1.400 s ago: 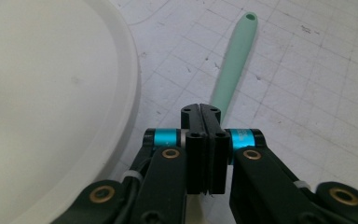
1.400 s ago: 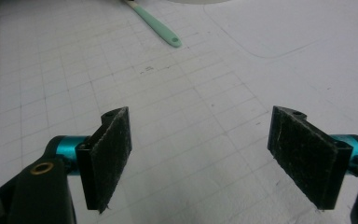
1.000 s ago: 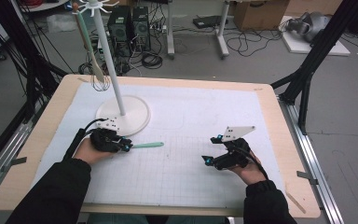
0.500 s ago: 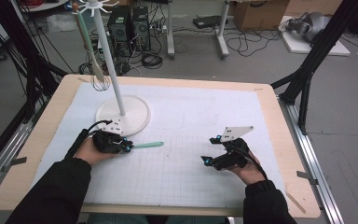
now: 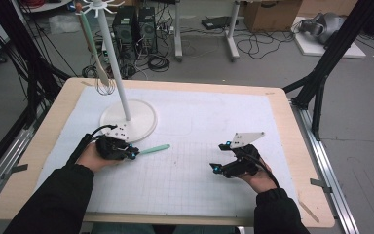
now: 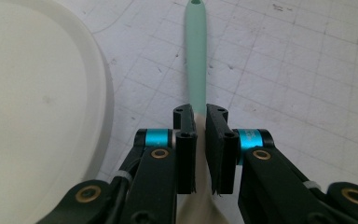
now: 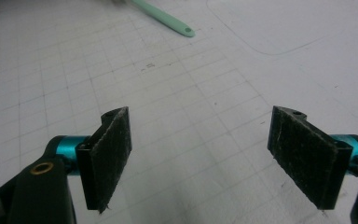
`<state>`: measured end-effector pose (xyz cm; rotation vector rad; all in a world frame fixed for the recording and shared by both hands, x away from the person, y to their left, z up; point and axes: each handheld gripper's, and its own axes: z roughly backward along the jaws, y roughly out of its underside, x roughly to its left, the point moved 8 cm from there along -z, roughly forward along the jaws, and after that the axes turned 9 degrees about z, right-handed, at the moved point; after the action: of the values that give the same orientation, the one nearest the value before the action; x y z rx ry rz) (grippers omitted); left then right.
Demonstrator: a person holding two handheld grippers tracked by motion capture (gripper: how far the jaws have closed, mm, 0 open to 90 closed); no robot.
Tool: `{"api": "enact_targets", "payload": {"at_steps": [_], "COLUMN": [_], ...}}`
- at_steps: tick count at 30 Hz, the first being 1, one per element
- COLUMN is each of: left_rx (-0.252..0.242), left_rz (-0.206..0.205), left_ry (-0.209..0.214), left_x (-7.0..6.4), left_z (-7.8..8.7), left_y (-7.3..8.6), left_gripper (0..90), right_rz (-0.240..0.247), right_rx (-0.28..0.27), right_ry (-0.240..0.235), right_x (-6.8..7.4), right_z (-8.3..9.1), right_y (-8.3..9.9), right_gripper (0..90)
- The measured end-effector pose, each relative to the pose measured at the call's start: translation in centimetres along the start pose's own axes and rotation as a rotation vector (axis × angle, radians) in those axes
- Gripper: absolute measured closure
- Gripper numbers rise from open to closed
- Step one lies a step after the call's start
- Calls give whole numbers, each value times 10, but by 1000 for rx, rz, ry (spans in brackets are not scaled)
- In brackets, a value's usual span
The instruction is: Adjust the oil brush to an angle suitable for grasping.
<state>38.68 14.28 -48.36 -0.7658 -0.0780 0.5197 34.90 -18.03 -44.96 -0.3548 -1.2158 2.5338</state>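
Overhead and gripper-mounted views of a two-handed utensil task on a white gridded mat [image 5: 214,161] covering a pale wooden table [image 5: 297,146]. The left gripper [image 5: 132,154], held in the person's left hand [image 5: 91,157], has its two black jaws clamped on a mint-green plastic utensil with a cream-coloured head [image 6: 196,70]; in the left gripper view the jaws pinch the neck where the green handle meets the cream part, and the handle runs straight ahead to an end pierced by a hanging hole. In the high view the utensil lies low over the mat, its free end pointing toward the table's middle, just beside the round white base of a tall white hanging stand [image 5: 128,120]. A second long, pale utensil [image 5: 93,46] hangs from the hooks at the stand's top. The right gripper [image 5: 215,167] rests well apart on the mat's right half, jaws spread wide with nothing between them; its own view shows the green handle tip [image 7: 186,31] far ahead. Judged risks: the grip sits at one end of a long, smooth handle, so the utensil may pivot or slip between the pads when lifted; a swing toward the hooks could strike the slender pole, rock the stand, or dislodge the hanging utensil; the small hole may miss its hook.
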Motion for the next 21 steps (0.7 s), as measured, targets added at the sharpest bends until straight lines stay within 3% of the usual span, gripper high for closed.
{"api": "enact_targets", "payload": {"at_steps": [3, 14, 21], "left_rx": [-5, -15, -47], "left_rz": [-5, -4, 3], "left_ry": [18, 15, 13], "left_x": [-2, -4, -8], "left_z": [0, 3, 8], "left_y": [0, -2, -6], "left_gripper": [826, 826, 825], "right_rz": [-1, 1, 3], "right_rx": [0, 0, -4], "right_ry": [0, -2, -2], "right_x": [0, 1, 2], "right_z": [0, -1, -2], "right_y": [0, 0, -2], "right_gripper": [205, 205, 205]}}
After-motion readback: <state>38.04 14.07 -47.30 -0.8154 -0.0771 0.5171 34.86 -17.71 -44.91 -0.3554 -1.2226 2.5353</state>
